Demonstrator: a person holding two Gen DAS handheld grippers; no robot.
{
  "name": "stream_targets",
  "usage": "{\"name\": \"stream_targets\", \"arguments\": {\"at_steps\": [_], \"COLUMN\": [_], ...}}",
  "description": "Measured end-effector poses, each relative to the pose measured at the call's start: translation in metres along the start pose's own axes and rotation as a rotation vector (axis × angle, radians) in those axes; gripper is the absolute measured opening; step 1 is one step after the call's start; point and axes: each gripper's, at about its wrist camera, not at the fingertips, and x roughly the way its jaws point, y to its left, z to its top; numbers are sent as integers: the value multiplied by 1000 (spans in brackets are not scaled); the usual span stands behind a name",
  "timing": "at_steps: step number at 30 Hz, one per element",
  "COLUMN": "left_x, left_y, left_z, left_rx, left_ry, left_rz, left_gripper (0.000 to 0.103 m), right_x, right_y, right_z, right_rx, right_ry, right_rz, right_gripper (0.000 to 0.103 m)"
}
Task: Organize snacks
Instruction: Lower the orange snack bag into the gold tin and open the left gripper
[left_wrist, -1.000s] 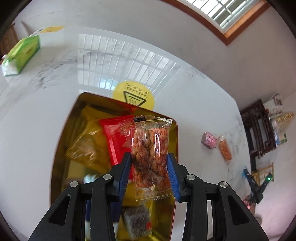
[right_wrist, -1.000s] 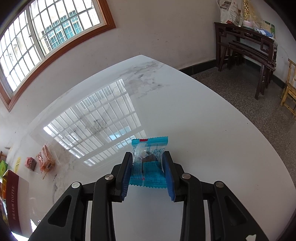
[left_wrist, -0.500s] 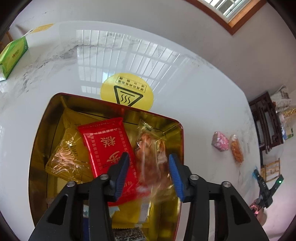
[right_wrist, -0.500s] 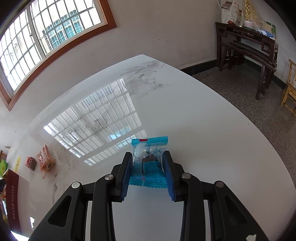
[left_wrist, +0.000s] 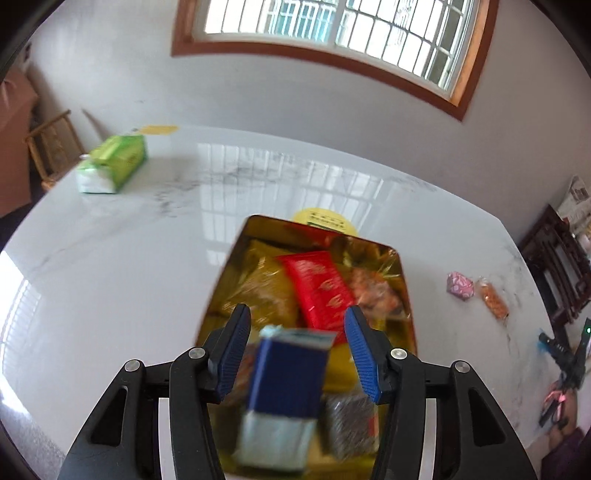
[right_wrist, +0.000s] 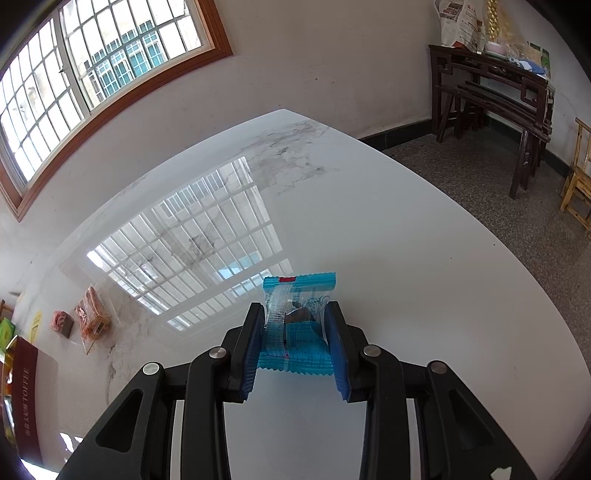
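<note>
We count one gold tin (left_wrist: 405, 280) holding at least six wrapped snacks (left_wrist: 317, 291), two snacks (left_wrist: 460, 286) loose on the desk (left_wrist: 110, 295), one blue snack packet (right_wrist: 299, 325), one green tissue pack (left_wrist: 112, 168), and two grippers (left_wrist: 295, 350).

Each hand-held gripper (right_wrist: 295, 343): black arms, silver screws, seemingly ribbed blue pads.

A lived-in home room. A glossy white marble bench (right_wrist: 406, 258) stands below a wood-framed, grilled window (left_wrist: 332, 33). To the bench's right a dark carved side table (right_wrist: 491, 81) carries household clutter; wooden chairs (right_wrist: 580, 184) stand on speckled terrazzo floor (right_wrist: 480, 192).
</note>
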Motion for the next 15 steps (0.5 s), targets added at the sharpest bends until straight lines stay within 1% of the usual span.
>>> {"name": "stream_targets", "arguments": {"at_steps": [3, 8, 9, 11, 12, 14, 15], "left_x": [-15, -34, -37, -42, -45, -50, -52], "left_y": [5, -3, -6, -13, -15, -20, -21], "left_z": [-12, -26, -27, -29, -29, -31, -32], "left_rx": [6, 106, 130, 163, 176, 201, 208], "left_ry": [-27, -61, -69, -84, -95, -115, -120], "left_rz": [46, 135, 151, 169, 175, 179, 178], "left_gripper": [54, 54, 55, 60, 61, 67, 67], "right_x": [-2, -15, -18, -24, -30, -40, -47], "right_y": [6, 29, 37, 55, 68, 93, 111], "right_z": [-3, -21, -26, -34, -37, -40, -41], "right_rx": [-21, -66, -81, -108, -124, -158, -183], "right_ry": [3, -11, -8, -8, -13, -21, -25], "right_rz": [3, 51, 69, 111, 140, 198, 233], "right_gripper": [31, 31, 31, 31, 31, 31, 31]}}
